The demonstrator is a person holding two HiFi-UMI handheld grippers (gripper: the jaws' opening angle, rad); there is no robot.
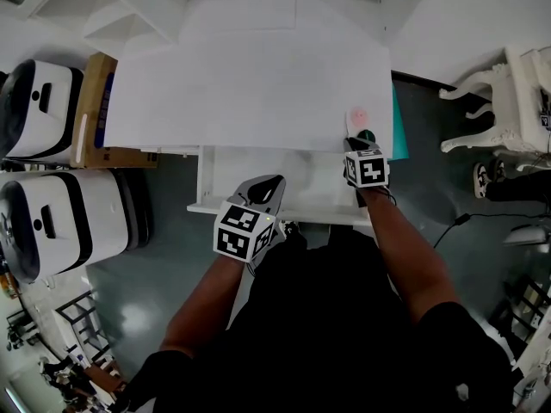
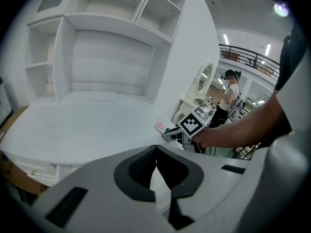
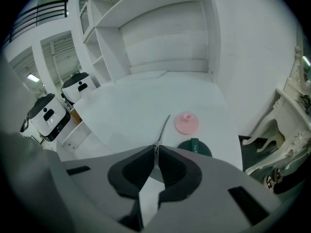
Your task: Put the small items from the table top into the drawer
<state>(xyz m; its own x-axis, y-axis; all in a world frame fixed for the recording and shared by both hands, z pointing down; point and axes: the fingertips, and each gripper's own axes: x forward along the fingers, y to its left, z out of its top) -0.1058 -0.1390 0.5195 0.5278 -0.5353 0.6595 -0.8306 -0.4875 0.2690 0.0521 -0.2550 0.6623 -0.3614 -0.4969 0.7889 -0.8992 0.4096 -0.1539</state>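
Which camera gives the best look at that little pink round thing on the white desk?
The right gripper view: the pink disc lies whole and unobstructed beside a dark green disc. The head view shows only a pale spot at the desk's edge; the left gripper view, a small sliver.
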